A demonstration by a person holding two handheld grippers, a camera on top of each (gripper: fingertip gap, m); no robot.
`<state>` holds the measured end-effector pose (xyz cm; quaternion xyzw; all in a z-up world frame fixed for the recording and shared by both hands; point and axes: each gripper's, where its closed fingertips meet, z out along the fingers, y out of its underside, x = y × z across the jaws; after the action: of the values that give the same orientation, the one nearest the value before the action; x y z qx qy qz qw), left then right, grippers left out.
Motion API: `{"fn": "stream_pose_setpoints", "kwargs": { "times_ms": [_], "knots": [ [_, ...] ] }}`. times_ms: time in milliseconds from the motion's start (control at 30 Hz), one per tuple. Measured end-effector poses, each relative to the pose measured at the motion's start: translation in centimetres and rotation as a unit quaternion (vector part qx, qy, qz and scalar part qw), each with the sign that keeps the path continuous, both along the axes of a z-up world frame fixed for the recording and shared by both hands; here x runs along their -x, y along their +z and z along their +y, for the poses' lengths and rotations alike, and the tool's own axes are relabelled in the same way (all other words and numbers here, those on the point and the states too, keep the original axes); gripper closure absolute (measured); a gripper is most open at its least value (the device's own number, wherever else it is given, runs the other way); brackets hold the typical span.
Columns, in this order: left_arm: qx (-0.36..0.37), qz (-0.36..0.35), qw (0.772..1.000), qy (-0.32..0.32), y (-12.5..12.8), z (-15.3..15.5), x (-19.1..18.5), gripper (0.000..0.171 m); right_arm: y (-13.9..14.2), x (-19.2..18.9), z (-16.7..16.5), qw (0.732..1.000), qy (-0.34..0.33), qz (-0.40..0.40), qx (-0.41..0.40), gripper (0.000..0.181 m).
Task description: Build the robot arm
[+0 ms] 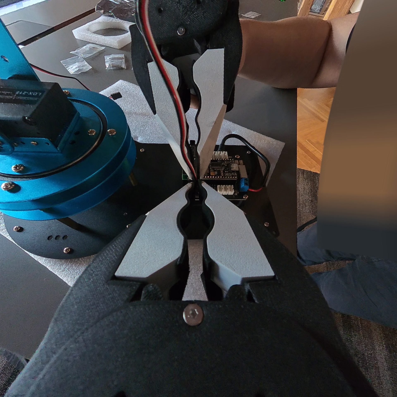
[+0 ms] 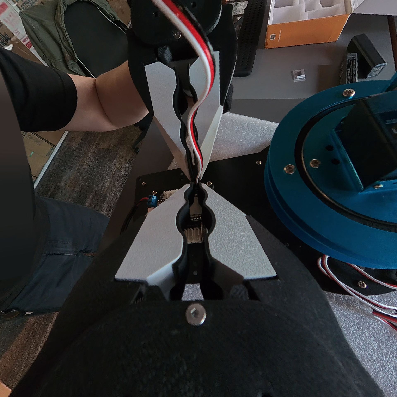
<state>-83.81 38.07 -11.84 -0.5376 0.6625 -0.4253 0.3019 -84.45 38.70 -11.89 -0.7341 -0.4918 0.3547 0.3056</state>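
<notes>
My two grippers meet tip to tip above a control board [image 1: 223, 169] on the black baseplate [image 1: 257, 214] of a blue robot arm. My left gripper [image 1: 196, 183] is shut, with a white, red and black servo cable [image 1: 175, 90] pinched at its tips. My right gripper [image 1: 194, 177] comes in from the far side, also shut on the cable end. In the right wrist view my right gripper [image 2: 196, 184] and left gripper [image 2: 196, 177] pinch the same cable [image 2: 207, 64]. The board [image 2: 194, 234] shows through the gap between the fingers.
The blue turntable base [image 1: 64, 171] with a black servo [image 1: 32, 107] stands close beside the board and also shows in the right wrist view [image 2: 322, 193]. A foam sheet [image 1: 133, 103], small bags [image 1: 86, 58] and an orange box [image 2: 300, 32] lie on the table. A person's arm [image 1: 279, 53] is behind. My two grippers' fingertips are within a few centimetres of each other.
</notes>
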Motion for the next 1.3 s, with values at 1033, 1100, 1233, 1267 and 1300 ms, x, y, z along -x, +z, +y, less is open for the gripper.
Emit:
{"fn": "stream_pose_setpoints", "kwargs": {
  "times_ms": [1033, 1100, 1233, 1267, 1300],
  "knots": [
    [-0.002, -0.018, 1.000, -0.003, 0.6, 0.0, 0.5, 0.161, 0.9, 0.1, 0.0, 1.000, 0.009, 0.013, -0.018, 0.180],
    [0.007, -0.030, 1.000, 0.001, 1.1, 0.1, 0.6, 0.162, 0.9, 0.1, 0.0, 1.000, 0.009, 0.012, -0.019, 0.180],
    [0.022, -0.042, 0.999, 0.004, 1.6, 0.2, 0.9, 0.163, 0.9, 0.1, -0.1, 1.000, 0.011, 0.011, -0.018, 0.180],
    [0.021, -0.043, 0.999, 0.005, 1.6, 0.2, 1.0, 0.163, 0.9, 0.1, -0.1, 1.000, 0.011, 0.010, -0.019, 0.180],
    [0.021, -0.043, 0.999, 0.004, 1.6, 0.2, 1.0, 0.163, 0.9, 0.2, -0.1, 1.000, 0.010, 0.009, -0.022, 0.180]
  ]
}}
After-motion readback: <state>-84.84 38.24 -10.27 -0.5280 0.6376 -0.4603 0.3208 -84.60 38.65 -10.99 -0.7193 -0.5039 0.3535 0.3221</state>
